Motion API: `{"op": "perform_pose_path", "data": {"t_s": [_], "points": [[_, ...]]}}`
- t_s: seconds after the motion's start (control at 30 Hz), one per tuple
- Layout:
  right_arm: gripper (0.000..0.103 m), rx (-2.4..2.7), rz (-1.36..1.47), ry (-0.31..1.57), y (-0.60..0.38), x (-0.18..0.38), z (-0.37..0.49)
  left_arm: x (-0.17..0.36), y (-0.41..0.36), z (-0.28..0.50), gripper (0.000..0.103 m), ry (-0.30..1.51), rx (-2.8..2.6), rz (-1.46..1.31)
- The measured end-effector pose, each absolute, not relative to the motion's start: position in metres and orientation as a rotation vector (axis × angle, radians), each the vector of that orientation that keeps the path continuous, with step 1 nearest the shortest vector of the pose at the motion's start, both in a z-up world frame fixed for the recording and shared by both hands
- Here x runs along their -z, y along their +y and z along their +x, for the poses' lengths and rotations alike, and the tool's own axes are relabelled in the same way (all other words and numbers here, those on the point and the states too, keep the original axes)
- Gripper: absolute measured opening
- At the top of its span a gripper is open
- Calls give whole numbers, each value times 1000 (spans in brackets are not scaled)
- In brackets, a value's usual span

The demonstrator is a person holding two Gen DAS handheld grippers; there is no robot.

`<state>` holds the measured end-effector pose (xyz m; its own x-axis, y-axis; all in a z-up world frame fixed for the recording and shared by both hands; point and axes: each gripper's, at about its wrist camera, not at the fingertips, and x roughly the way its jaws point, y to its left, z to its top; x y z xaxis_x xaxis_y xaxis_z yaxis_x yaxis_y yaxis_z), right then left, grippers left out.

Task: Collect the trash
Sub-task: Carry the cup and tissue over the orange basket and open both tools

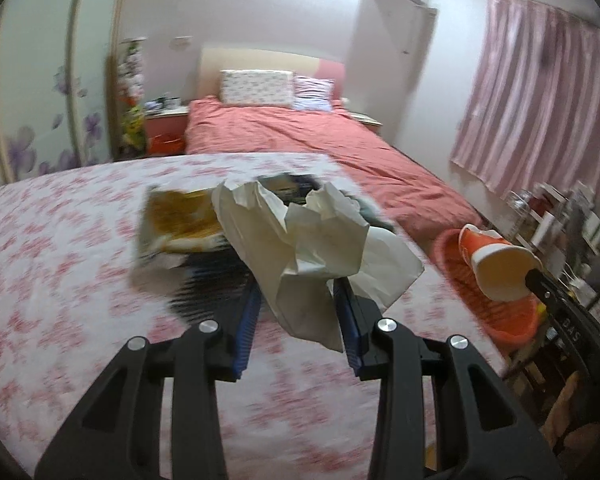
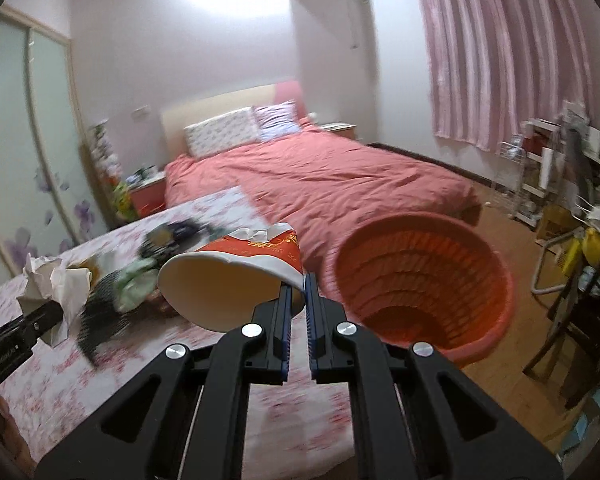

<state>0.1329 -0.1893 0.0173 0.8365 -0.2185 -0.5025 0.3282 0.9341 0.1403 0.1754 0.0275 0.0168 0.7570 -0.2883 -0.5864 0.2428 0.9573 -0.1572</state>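
Your right gripper (image 2: 296, 280) has its fingers closed on the rim of the paper cup (image 2: 236, 276), which lies sideways, mouth facing you. Your left gripper (image 1: 300, 292) pinches crumpled paper (image 1: 300, 240) standing upward. The red basket (image 2: 424, 280) gapes just right of the cup, past the surface (image 2: 160, 360) edge. Wrappers (image 2: 140, 280) clutter the left.

Left wrist view low over floral table (image 1: 60, 240), facing far bed (image 1: 300, 136), right wrist view nearer bin (image 2: 424, 280), same facing, both share bed, bin, curtain (image 2: 500, 60)
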Motion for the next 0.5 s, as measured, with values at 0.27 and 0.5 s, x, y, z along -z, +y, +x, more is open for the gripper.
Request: {"op": "perform_pose_path", "data": {"t_s": [0.27,0.5], "points": [[7,436,274,475,-248,-7,137,-18,-78,194,37,657,483,-17],[7,515,313,452,-290,3,131,-5,-155,207,37,687,600,18]]}}
